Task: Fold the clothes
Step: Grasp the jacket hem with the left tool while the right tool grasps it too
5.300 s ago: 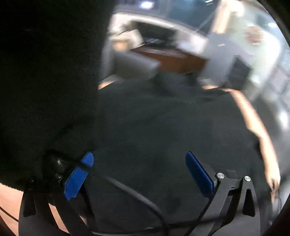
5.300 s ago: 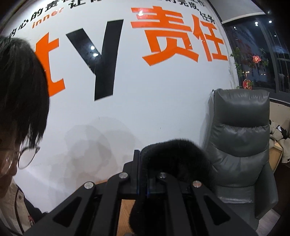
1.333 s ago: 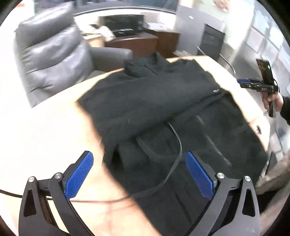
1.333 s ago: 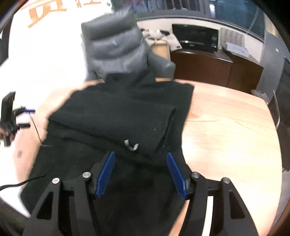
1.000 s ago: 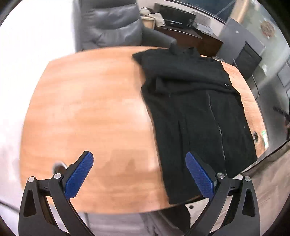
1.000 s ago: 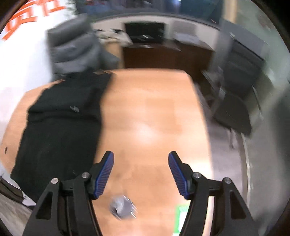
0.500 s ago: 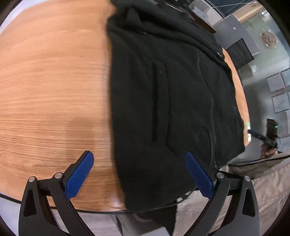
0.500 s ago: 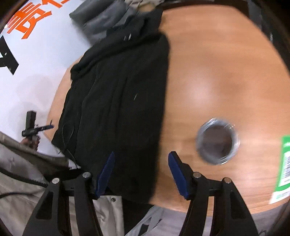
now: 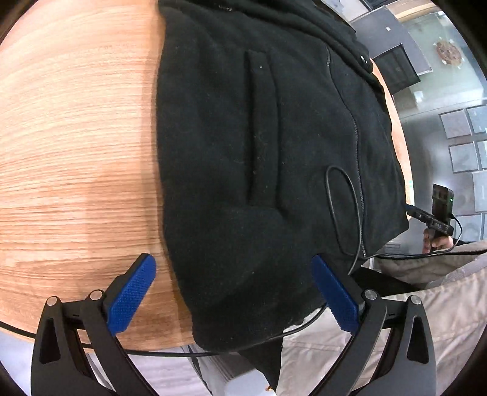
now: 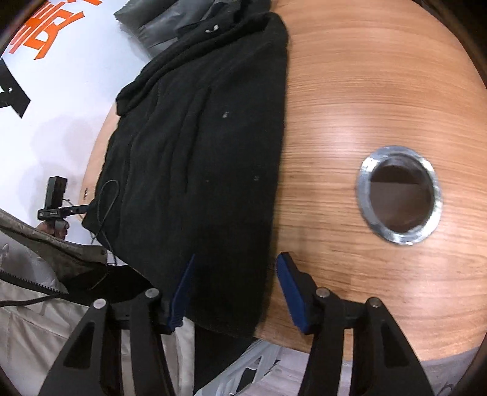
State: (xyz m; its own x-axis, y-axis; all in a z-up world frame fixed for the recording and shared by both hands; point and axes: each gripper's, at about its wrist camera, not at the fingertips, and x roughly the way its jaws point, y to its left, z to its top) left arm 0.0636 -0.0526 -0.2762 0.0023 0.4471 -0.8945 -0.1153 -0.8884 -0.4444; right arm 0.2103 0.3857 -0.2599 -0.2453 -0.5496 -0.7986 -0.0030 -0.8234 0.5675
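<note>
A black fleece jacket [image 9: 258, 152] lies spread flat on the wooden table [image 9: 76, 137], zipper up, its hem at the near edge. My left gripper [image 9: 232, 292] hovers low over the hem's left corner, open wide, with the fabric lying between its blue pads [image 9: 134, 292] and not pressed. In the right wrist view the jacket [image 10: 197, 152] fills the left half. My right gripper [image 10: 237, 292] straddles the hem's right corner; its jaws are closing, with fabric between them and a gap still at the right pad [image 10: 292, 292].
A metal-rimmed cable hole [image 10: 398, 195] is set in the table right of the jacket. A thin black cable [image 9: 344, 207] loops over the hem. The person's beige coat [image 9: 411, 304] is at the near edge. A grey chair [image 10: 158, 27] stands at the far end.
The jacket, earlier held up in the air, now lies flat on the table. Both grippers have dropped and tilted down to its near hem. The right jaws have narrowed slightly.
</note>
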